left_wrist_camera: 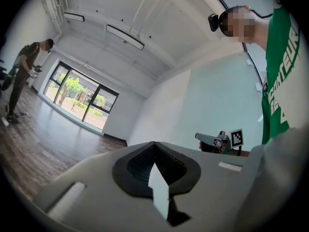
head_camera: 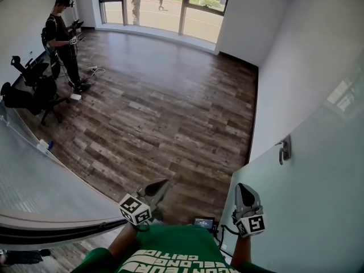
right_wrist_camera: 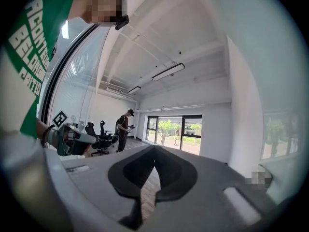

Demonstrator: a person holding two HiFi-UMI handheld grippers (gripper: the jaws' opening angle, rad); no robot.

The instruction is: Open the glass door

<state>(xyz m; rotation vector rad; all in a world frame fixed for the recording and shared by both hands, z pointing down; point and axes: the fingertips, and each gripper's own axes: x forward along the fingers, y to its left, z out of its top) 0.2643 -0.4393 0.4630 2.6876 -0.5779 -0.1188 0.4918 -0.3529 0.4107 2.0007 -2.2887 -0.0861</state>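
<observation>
The glass door (head_camera: 310, 203) is a pale frosted panel at the right of the head view, with a metal handle (head_camera: 284, 150) near its upper edge. My right gripper (head_camera: 245, 193) is shut and empty, close beside the panel's near edge, below the handle and apart from it. My left gripper (head_camera: 157, 186) is shut too, holds nothing and hangs over the wooden floor to the left. In the left gripper view its jaws (left_wrist_camera: 154, 145) meet at the tip, with the right gripper (left_wrist_camera: 212, 140) and the door (left_wrist_camera: 217, 95) beyond. The right gripper (right_wrist_camera: 154, 148) in its own view points into the room.
A person (head_camera: 62, 38) stands at the far left beside black office chairs (head_camera: 34, 90), with a cable (head_camera: 94, 70) on the floor. A curved glass wall (head_camera: 34, 181) runs along the left. Large windows (head_camera: 165, 4) close the far end, and a white wall (head_camera: 307, 50) is on the right.
</observation>
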